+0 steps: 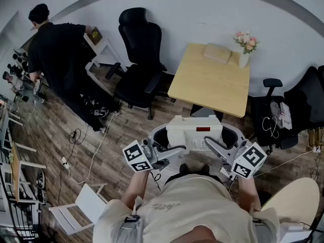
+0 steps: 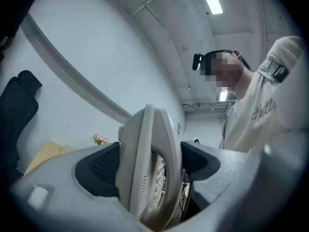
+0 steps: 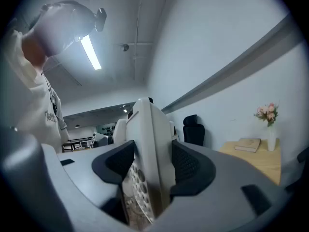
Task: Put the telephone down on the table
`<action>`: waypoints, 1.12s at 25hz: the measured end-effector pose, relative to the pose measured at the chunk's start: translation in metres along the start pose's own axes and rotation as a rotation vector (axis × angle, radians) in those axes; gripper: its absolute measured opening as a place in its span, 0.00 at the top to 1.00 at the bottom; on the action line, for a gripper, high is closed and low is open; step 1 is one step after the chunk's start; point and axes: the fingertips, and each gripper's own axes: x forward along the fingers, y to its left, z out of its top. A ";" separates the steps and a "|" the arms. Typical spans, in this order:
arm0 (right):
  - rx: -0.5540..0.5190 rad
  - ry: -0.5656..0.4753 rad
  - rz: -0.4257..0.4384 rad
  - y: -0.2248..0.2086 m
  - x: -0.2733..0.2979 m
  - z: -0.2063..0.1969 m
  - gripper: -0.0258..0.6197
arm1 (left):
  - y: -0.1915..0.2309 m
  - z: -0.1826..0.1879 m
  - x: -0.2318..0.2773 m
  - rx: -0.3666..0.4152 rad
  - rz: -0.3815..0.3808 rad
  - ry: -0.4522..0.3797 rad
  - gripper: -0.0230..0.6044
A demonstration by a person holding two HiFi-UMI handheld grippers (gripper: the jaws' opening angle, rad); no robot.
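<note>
A white desk telephone (image 1: pixel 195 131) with a red display hangs in front of me above the wooden floor, just short of the light wooden table (image 1: pixel 210 82). My left gripper (image 1: pixel 164 142) is shut on its left side and my right gripper (image 1: pixel 229 142) on its right side. In the left gripper view the telephone (image 2: pixel 145 153) stands on edge between the dark pads (image 2: pixel 99 167), keypad facing right. The right gripper view shows the telephone (image 3: pixel 149 139) clamped the same way by that gripper's pads (image 3: pixel 188 166).
On the table lie a tan book (image 1: pixel 216 53) and a vase of flowers (image 1: pixel 244 47) at its far edge. Black office chairs (image 1: pixel 142 59) (image 1: pixel 298 108) flank it. A person in black (image 1: pixel 55 54) stands far left. Cables (image 1: pixel 86 151) run over the floor.
</note>
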 end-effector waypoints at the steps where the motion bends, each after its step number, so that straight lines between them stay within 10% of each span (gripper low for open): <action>1: -0.006 0.001 0.000 -0.001 0.000 -0.002 0.59 | 0.000 -0.002 0.000 0.002 0.001 0.000 0.35; 28: -0.001 0.025 -0.091 0.015 0.062 -0.015 0.59 | 0.045 0.011 -0.051 -0.040 -0.080 -0.009 0.35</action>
